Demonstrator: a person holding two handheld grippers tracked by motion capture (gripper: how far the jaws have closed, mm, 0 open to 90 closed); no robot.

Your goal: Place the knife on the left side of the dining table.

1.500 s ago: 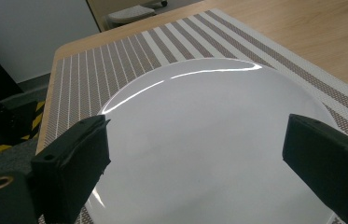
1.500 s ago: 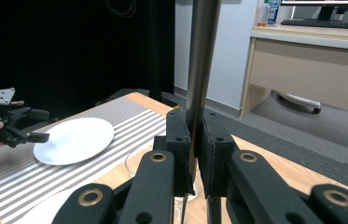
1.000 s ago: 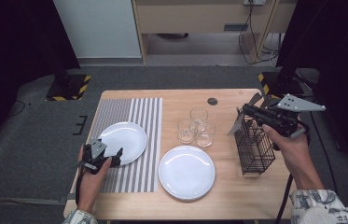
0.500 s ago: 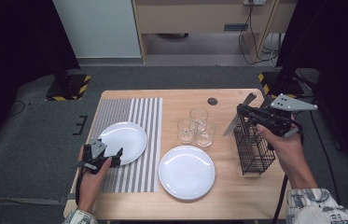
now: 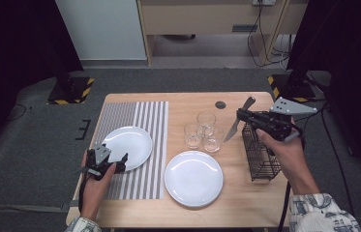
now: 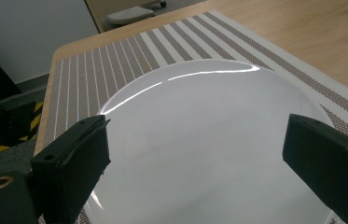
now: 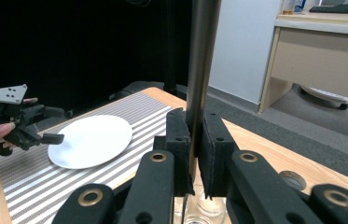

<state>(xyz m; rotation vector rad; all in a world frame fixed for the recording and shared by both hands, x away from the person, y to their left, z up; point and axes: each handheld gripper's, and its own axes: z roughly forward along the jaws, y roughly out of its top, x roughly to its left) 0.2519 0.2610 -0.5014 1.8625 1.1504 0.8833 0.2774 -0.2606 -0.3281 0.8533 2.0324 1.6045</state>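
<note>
Two plates sit on the wooden table (image 5: 246, 203) in the high view, and going left to right the left gripper (image 5: 105, 163) comes first, at the near edge of the striped placemat (image 5: 139, 116). Its jaws stand wide apart with nothing between the pads, and the rim of the white plate on the mat (image 5: 128, 147) lies just ahead of them. The left gripper view adds the closeness: that plate spreads across the gap between the two black jaws, lower than them, with the striped mat beyond.

Next along the table lies the second white plate (image 5: 193, 178) on bare wood, then three drinking glasses (image 5: 203, 131) clustered behind it.

Farther right, the right gripper (image 5: 244, 116) has its jaws closed on a table knife (image 5: 236, 126), whose blade slants down toward the glasses. Just under and behind those jaws stands a black wire cutlery basket (image 5: 261, 155).

From the right gripper view the grip is plain: both pads press flat against the knife's metal handle (image 7: 201, 56), which rises straight up beyond them. Far off at the left of that view, the left gripper hangs at the mat plate's edge.
</note>
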